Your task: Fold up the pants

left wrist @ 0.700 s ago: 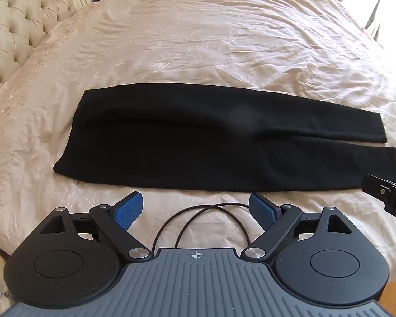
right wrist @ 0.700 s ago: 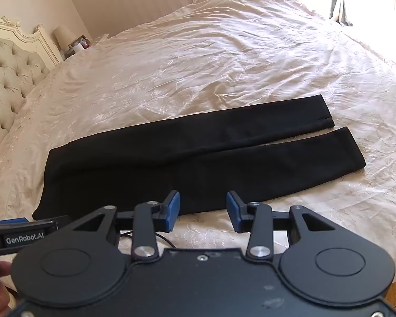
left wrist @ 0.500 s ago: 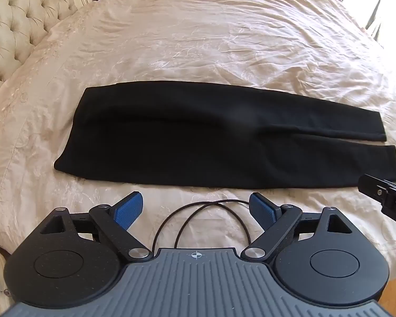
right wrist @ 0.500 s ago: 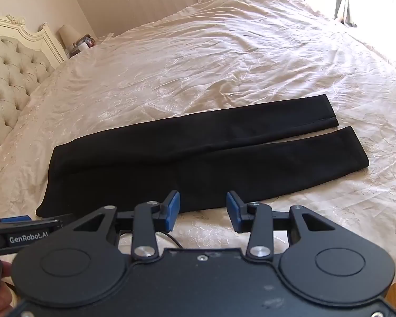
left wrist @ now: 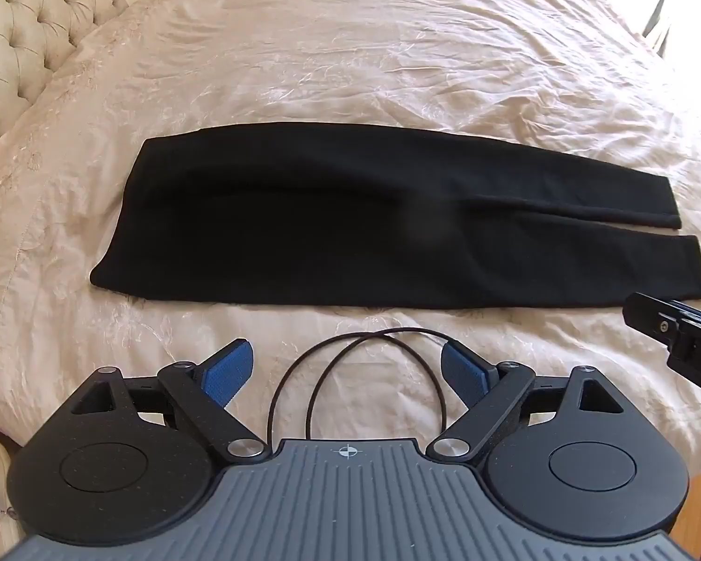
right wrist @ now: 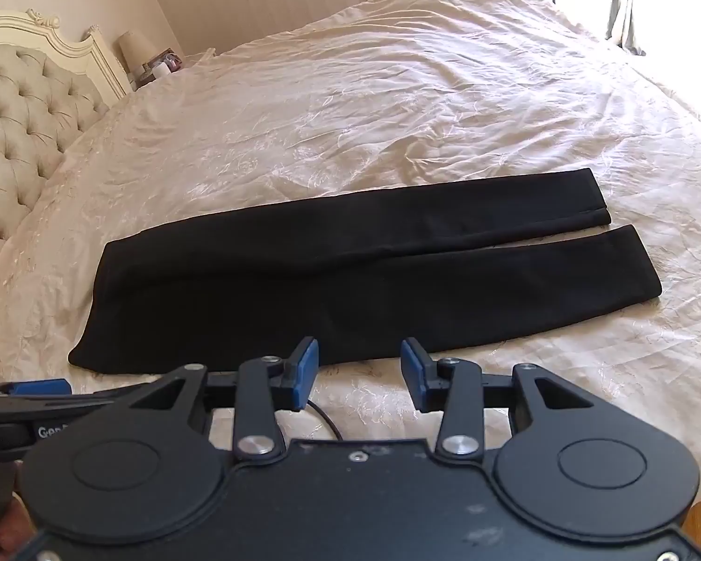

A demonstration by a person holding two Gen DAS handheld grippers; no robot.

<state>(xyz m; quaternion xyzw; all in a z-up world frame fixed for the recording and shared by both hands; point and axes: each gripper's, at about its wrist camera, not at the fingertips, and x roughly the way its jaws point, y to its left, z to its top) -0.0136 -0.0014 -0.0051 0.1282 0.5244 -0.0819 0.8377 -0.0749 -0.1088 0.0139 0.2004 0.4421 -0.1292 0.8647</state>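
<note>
Black pants (left wrist: pixel 350 219) lie flat on the bed (left wrist: pixel 350 46). My left gripper (left wrist: pixel 346 369) and right gripper (right wrist: pixel 357 374) hover at their near edge, jaws open and empty. Pinching bedspread too could drag everything.

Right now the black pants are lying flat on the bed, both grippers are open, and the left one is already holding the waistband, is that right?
Not quite. The left gripper holds nothing: in the left wrist view its open jaws hover over bare bedspread, short of the pants. The rest stands: the pants lie flat on the bed, and the right gripper is open too.
</note>
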